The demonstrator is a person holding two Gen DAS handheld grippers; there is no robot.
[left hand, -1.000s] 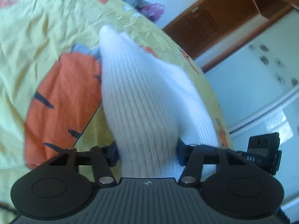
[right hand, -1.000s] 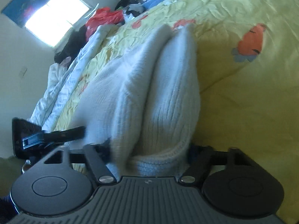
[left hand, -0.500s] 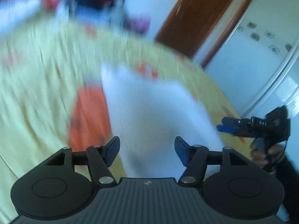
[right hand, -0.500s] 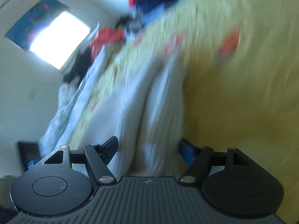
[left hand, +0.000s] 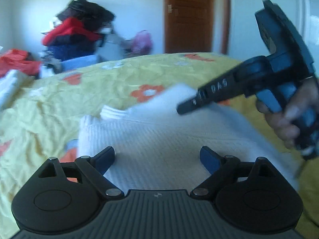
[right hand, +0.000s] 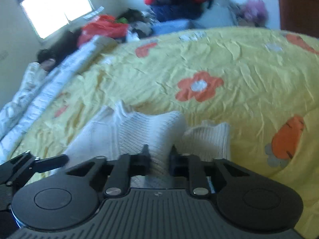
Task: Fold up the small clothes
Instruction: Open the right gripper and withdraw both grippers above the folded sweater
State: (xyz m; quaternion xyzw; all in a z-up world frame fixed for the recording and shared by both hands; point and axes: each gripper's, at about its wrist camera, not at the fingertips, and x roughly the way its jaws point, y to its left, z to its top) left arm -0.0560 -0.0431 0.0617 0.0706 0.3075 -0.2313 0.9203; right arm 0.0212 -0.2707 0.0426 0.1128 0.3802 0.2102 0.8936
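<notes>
A white ribbed knit garment lies folded on the yellow flowered bedspread. My left gripper is open just above its near part, holding nothing. My right gripper is shut on a fold of the white garment; a ribbed cuff lies to its right. In the left wrist view the right gripper reaches in from the right, held by a hand, its tips over the garment's far edge.
Piles of red, dark and blue clothes sit beyond the bed's far edge. A brown door stands behind. White bedding lies along the bed's left side under a bright window.
Both grippers let go of the garment and pulled back as it dropped flat onto the bed. The left stays open. The right has since closed on a fold.
</notes>
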